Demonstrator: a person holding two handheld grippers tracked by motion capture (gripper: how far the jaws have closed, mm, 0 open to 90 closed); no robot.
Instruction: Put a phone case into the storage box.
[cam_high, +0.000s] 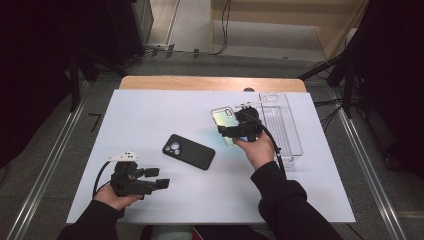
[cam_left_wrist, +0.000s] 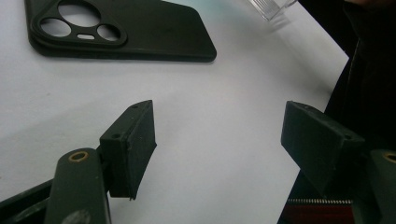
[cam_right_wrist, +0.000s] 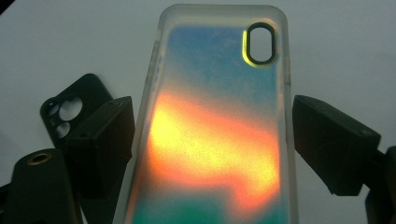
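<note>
Both pads (cam_right_wrist: 100, 140) of the right gripper (cam_right_wrist: 212, 140) clamp the iridescent phone case (cam_right_wrist: 219, 107) by its long edges.

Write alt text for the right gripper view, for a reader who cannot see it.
A translucent iridescent phone case, glowing orange, blue and green, is held between the two black jaws of the right gripper, its oval camera cutout at the top. Behind it lies a white table with a black phone case at the left.

Left gripper (cam_high: 159, 178) fingers apart; right gripper (cam_high: 235, 131) raised, clamped.
</note>
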